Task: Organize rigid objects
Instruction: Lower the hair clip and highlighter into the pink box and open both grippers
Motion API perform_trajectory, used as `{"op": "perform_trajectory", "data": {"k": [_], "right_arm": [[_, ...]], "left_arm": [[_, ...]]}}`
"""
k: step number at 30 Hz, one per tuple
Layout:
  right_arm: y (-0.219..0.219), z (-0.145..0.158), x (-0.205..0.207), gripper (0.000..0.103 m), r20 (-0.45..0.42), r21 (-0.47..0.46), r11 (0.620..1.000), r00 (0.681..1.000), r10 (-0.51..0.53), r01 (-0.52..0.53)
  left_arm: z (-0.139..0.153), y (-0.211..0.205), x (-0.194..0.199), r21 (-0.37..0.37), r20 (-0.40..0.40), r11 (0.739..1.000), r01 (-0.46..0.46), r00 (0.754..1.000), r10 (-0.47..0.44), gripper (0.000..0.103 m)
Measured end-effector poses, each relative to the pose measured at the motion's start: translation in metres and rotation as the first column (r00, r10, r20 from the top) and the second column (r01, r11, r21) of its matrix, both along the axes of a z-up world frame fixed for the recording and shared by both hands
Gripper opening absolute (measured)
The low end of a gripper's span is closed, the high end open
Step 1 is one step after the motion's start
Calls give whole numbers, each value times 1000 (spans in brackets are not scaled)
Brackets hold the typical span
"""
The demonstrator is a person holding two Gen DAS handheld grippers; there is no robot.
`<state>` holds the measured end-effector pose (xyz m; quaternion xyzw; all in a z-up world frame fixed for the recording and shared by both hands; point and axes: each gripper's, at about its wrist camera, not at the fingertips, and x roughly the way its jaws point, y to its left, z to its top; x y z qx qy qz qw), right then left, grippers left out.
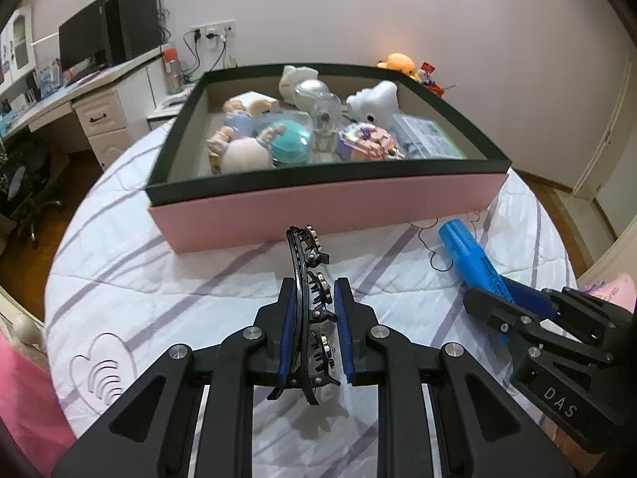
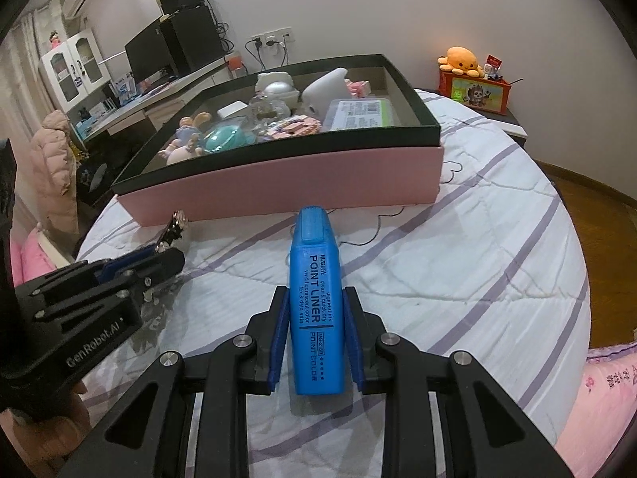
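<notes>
Jaws clenched, left gripper (image 1: pixel 315 310) on clip (image 1: pixel 308 279), right gripper (image 2: pixel 314 318) on highlighter (image 2: pixel 316 298), both lower centre, short of box (image 1: pixel 318 207); toys boxed already, these two left.

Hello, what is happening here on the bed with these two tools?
A person is tidying small things into the pink box on the bed, holding a two-finger gripper in each hand. The left gripper is shut on a black hair clip, held above the bedcover. The right gripper is shut on a blue highlighter. The box already holds several toys and a clear case. Neither held item is in the box yet.
</notes>
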<state>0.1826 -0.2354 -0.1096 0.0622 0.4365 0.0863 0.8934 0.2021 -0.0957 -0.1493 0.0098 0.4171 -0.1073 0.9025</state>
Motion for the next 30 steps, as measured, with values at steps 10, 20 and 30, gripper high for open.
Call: {"op": "perform_trajectory", "data": {"k": [10,20,30], "right_arm": [[14,21,-14,27,33,11,1000,999,24,-24],[20,84,-4,27,151,13,998,986,64,-66],[24,122,73,27,186,10,996,979,88,-91]], "left_arm": [[26,20,-9,-28,45,1000,-14,999,15,19],[78,42,13,-60,132,998,-17,991,25,19],[105,29,82,-62,149,998,20,989,-11,19]]}}
